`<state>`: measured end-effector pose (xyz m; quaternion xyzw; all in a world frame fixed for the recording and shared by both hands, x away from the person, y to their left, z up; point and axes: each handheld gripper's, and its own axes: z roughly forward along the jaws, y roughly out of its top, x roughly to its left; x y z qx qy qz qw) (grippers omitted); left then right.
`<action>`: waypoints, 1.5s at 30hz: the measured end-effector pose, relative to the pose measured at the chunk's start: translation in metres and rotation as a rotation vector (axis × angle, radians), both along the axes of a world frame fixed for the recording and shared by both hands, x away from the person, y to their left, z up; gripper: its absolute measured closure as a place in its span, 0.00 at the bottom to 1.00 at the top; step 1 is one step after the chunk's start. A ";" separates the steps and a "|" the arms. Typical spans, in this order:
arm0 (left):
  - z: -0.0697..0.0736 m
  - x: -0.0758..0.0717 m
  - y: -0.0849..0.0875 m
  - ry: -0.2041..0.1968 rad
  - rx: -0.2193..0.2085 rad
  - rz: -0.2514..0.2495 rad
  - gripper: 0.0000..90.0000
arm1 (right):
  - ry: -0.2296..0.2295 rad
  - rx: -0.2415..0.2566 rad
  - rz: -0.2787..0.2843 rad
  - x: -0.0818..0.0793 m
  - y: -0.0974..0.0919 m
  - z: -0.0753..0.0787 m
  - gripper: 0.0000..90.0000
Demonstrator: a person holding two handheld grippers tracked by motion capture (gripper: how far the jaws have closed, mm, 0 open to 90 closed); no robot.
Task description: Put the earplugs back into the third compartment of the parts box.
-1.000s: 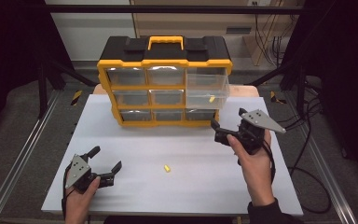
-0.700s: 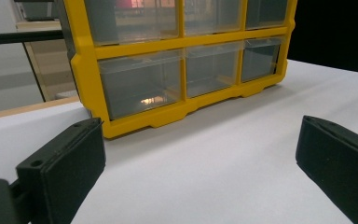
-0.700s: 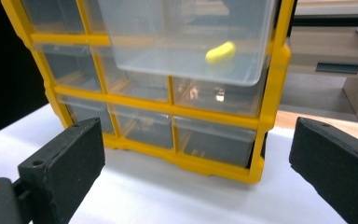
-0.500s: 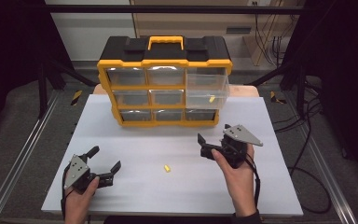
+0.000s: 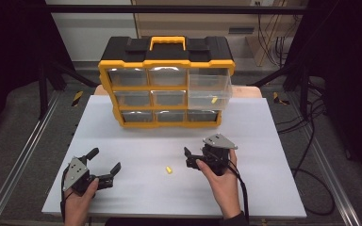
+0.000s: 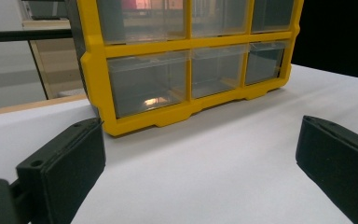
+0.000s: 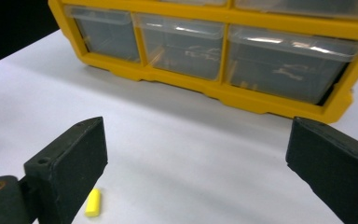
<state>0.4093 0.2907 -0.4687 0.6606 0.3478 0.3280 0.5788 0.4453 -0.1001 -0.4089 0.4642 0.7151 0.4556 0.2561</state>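
A small yellow piece (image 5: 169,170) lies on the white table, also low in the right gripper view (image 7: 93,203) just beside the left jaw. My right gripper (image 5: 187,157) (image 7: 198,140) is open and empty, a little right of that piece and pointing left toward it. The yellow-and-black drawer organizer (image 5: 165,84) (image 6: 98,70) (image 7: 261,23) stands at the back. Its right middle drawer (image 5: 209,89) is pulled out, with another yellow piece (image 5: 213,100) inside. My left gripper (image 5: 106,159) (image 6: 203,140) rests open and empty at the front left, facing the organizer.
The white table sheet (image 5: 264,132) ends at its front edge near both hands. Metal rails (image 5: 23,155) run along both sides, and cables (image 5: 311,141) lie on the floor at the right. The organizer's other drawers are closed.
My right gripper has come back from beside the organizer's right end toward the front and left, stopping close to the loose yellow piece. The left gripper has not moved.
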 end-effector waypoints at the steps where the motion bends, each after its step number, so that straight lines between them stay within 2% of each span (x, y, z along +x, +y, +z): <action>1: 0.000 0.000 0.000 0.000 0.000 0.000 0.01 | 0.002 -0.008 0.009 0.000 0.002 -0.001 0.06; 4: 0.000 0.000 0.000 0.001 0.002 0.001 0.01 | 0.000 -0.035 0.038 -0.001 0.009 -0.003 0.06; 7: 0.000 0.000 0.000 0.002 0.004 0.002 0.01 | 0.020 -0.044 0.059 0.000 0.016 -0.007 0.06; 13: 0.000 0.000 0.000 0.002 0.005 0.004 0.01 | 0.063 -0.085 0.109 -0.002 0.029 -0.014 0.06; 16: 0.000 0.000 0.001 0.001 -0.001 0.005 0.01 | 0.103 -0.112 0.105 0.000 0.032 -0.017 0.07; 21: 0.000 0.001 0.001 -0.001 0.001 0.004 0.01 | 0.149 -0.119 0.117 0.002 0.039 -0.022 0.07; 23: 0.000 0.001 0.000 -0.001 0.001 0.002 0.01 | 0.171 -0.103 0.117 0.004 0.042 -0.024 0.08; 26: 0.001 0.001 -0.001 -0.003 0.000 -0.002 0.01 | 0.193 -0.115 0.127 0.005 0.045 -0.026 0.09; 37: 0.001 0.000 -0.005 -0.004 0.010 -0.017 0.01 | 0.225 -0.122 0.161 0.003 0.053 -0.029 0.09; 41: 0.002 0.000 -0.006 -0.006 0.013 -0.019 0.01 | 0.259 -0.148 0.169 0.002 0.055 -0.032 0.08; 45: 0.002 0.000 -0.006 -0.007 0.013 -0.018 0.01 | 0.272 -0.155 0.186 -0.003 0.058 -0.035 0.08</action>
